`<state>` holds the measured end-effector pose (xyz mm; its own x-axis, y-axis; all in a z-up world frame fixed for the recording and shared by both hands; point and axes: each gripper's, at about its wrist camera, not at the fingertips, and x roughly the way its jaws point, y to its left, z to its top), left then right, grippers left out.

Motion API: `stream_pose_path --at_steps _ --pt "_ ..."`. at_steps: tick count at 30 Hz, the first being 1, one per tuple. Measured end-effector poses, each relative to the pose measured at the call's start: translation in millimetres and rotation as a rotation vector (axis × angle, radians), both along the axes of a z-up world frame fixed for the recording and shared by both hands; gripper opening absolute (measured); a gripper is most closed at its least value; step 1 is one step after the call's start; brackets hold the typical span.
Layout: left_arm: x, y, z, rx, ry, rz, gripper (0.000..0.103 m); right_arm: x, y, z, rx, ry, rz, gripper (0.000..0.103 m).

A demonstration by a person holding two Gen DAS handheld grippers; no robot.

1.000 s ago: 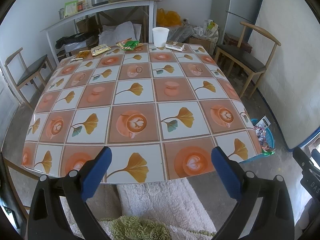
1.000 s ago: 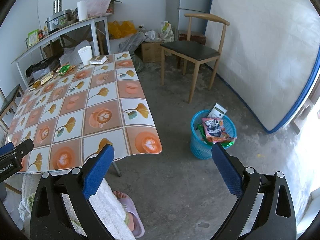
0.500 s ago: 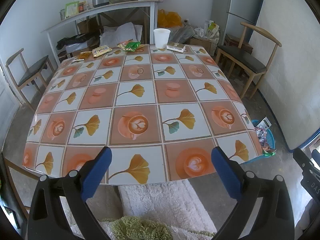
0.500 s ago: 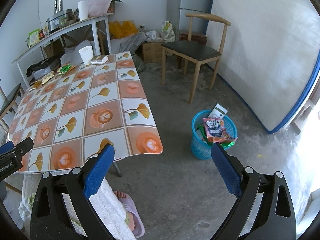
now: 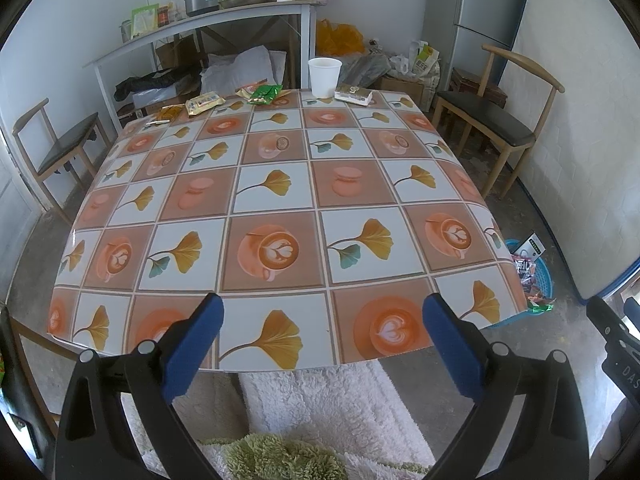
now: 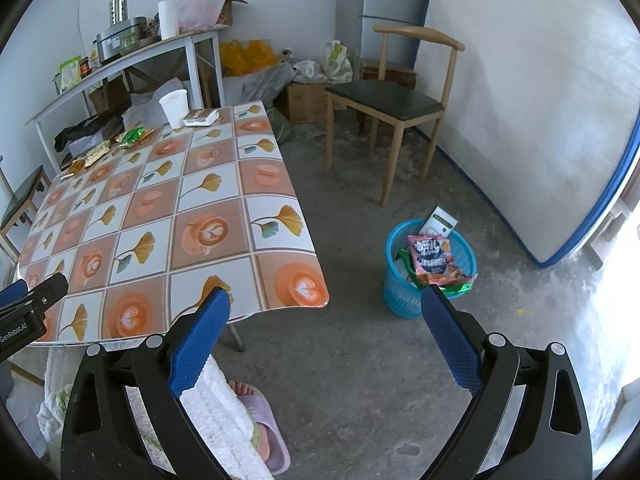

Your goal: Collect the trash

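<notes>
Trash lies along the far edge of the patterned table [image 5: 280, 184]: a white paper cup [image 5: 324, 77], a white packet [image 5: 353, 94], a green wrapper [image 5: 264, 94], a yellow wrapper [image 5: 204, 103] and an orange wrapper [image 5: 170, 112]. The cup [image 6: 174, 108] and wrappers [image 6: 132, 137] also show in the right wrist view. A blue basket [image 6: 430, 268] holding snack bags stands on the floor right of the table. My left gripper [image 5: 320, 320] is open over the table's near edge. My right gripper [image 6: 326, 312] is open above the floor, near the table corner. Both are empty.
A wooden chair [image 6: 400, 108] stands right of the table, another chair [image 5: 60, 148] on its left. A grey shelf [image 5: 200, 28] with pots is behind. A leaning mattress [image 6: 540, 120] lines the right wall. A person's slippered foot [image 6: 260, 420] and white fluffy cloth [image 5: 320, 408] are below.
The left gripper has moved slightly forward over the table's near edge. The right gripper has barely shifted. Both stay open.
</notes>
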<state>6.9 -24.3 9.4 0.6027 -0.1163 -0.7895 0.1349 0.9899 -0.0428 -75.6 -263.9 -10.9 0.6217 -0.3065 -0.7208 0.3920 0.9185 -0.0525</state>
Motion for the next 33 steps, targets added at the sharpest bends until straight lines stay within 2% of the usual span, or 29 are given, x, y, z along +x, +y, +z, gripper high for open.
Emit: stream_pose_path --at_steps 33 --pt "-0.7 -1.4 -0.9 0.002 0.001 0.001 0.097 0.3 1.0 -0.5 -0.001 -0.003 -0.001 0.091"
